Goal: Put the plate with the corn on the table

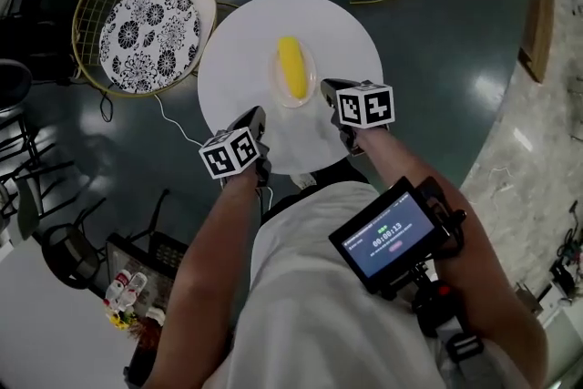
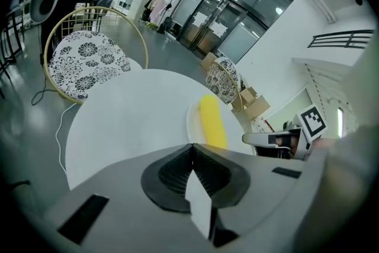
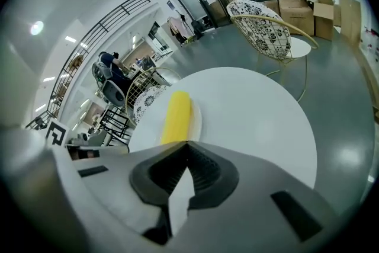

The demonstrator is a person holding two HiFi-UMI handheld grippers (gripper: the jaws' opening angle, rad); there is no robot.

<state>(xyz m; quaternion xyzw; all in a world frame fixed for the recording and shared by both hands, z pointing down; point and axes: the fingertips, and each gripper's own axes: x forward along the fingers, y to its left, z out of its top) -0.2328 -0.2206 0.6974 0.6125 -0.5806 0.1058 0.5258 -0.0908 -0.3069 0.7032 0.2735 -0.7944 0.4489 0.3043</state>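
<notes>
Your left tool (image 2: 190, 146): jaws pressed together along one line, with nothing between them. In the head view it hangs over the near left edge of the tabletop (image 1: 241, 46), apart from the plate (image 1: 311, 79).

Your right tool (image 3: 186, 143): jaws likewise closed tip to tip, holding nothing. Its tip lies just beside the plate's near right rim; you cannot tell from any view whether it touches.

Plate: small, pale and shallow, close in colour to the white surface beneath it. It lies flat on the tabletop, near the middle and slightly towards you, between the lines of your two tools.

Corn (image 1: 291, 68): a single smooth, bright yellow cob with rounded ends. It lies lengthwise on the plate, pointing away from you and spanning most of the plate's length.

Tabletop: round, white and plain.

Surroundings: a wire-framed chair (image 1: 146, 36) with a black-and-white patterned cushion stands just beyond the tabletop's left edge, on a dark, glossy floor (image 1: 455, 50).
</notes>
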